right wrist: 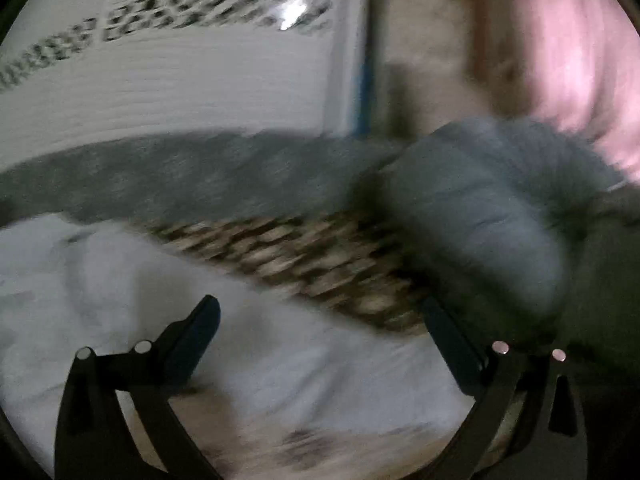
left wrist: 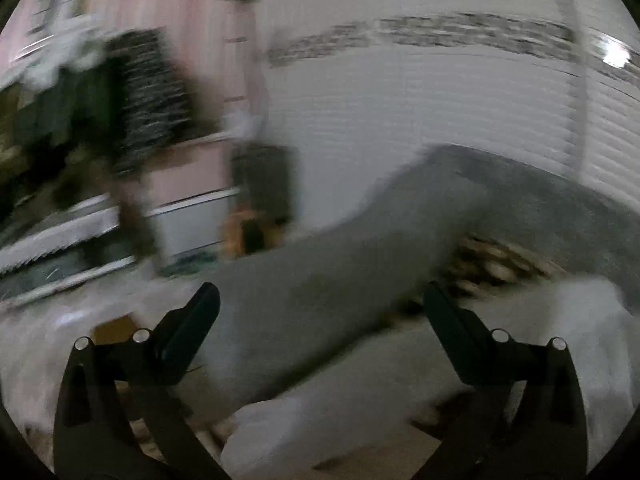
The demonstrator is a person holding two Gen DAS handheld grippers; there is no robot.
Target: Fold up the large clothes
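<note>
Both views are dim and heavily motion-blurred, with fisheye bending and dark corners. A small glare spot [left wrist: 612,56] shines at upper right in the left view, upper centre in the right.

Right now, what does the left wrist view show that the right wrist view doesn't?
Only the left wrist view shows blurred dark clutter and white shelving to its left. Only the right wrist view shows a bunched pale grey bundle just beyond its right finger and a pink surface. Both show the grey garment, a woven patterned patch, white cloth, and open, empty grippers: left gripper, right gripper.
</note>
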